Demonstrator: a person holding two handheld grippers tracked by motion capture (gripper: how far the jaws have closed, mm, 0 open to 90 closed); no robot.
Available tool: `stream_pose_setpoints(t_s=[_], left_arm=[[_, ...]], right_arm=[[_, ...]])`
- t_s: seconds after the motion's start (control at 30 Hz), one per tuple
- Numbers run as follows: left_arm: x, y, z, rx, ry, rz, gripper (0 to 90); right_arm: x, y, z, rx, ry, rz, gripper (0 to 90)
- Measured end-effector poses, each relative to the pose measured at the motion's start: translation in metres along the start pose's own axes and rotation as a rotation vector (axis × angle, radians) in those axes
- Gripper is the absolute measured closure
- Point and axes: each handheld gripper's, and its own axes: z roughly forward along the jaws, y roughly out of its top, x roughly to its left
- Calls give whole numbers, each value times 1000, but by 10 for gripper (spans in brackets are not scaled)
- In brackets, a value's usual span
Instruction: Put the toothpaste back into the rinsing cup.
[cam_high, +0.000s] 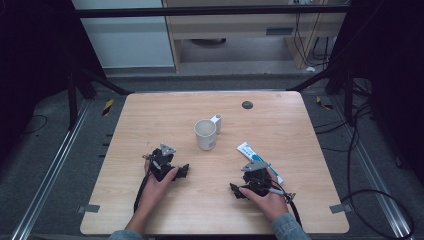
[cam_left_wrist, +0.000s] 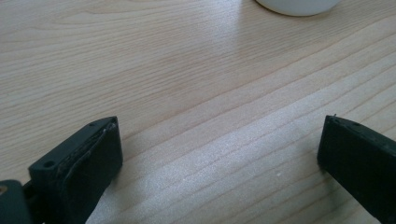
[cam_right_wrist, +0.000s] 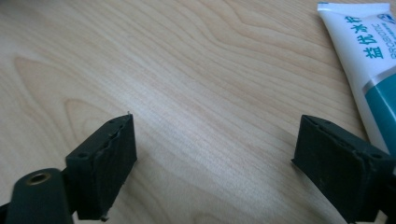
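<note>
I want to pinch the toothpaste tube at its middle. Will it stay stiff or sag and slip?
The toothpaste tube lies flat on the table and looks like soft plastic, so it would probably dent under the jaws and droop at both ends. Its glossy printed skin may be a little slippery. Flat-bodied, it seems unlikely to roll.

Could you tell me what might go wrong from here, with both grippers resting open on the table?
The tube lies just outside the right gripper, beside one jaw, so a careless forward move could push it away rather than grip it. The cup stands upright ahead of the left gripper; a fast reach might tip it.
</note>
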Motion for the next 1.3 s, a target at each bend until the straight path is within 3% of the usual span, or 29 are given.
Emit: stream_pose_setpoints(t_s=[0.1, 0.17, 0.2, 0.3, 0.4, 0.47, 0.7, 0.83, 0.87, 1.03, 1.17, 1.2, 1.3], left_arm=[[1, 1, 1, -2, -3, 1, 0], [1, 1, 1, -1, -3, 2, 0], [2, 2, 1, 2, -5, 6, 0], [2, 2, 2, 1, -5, 6, 0], [2, 3, 3, 0, -5, 4, 0], [3, 4, 4, -1, -7, 4, 0], [2, 4, 4, 2, -3, 2, 0], [2, 4, 4, 2, -1, 1, 0], [2, 4, 4, 1, -2, 0, 0], [2, 4, 4, 2, -2, 2, 0], [2, 4, 4, 2, -2, 2, 0], [2, 4, 4, 2, -2, 2, 0], [2, 3, 3, 3, -2, 1, 0]], right_arm=[[-2, 2, -11, 25, -42, -60, 171], [-4, 3, -17, 16, -57, -62, 180], [-10, 5, -25, 19, -66, -41, 196], [-18, 7, -32, 35, -93, -45, 235], [-35, 19, -46, 94, -121, -19, 261], [-45, 29, -55, 92, -117, 9, 282], [-70, 54, -67, 129, -120, 4, 308], [-77, 63, -67, 139, -93, 24, 323], [-82, 66, -64, 167, -94, 27, 330], [-90, 71, -58, 203, -85, 33, 363], [-90, 78, -52, 217, -73, 32, 395], [-89, 82, -46, 235, -50, 39, 417], [-88, 84, -36, 273, -41, 29, 426]])
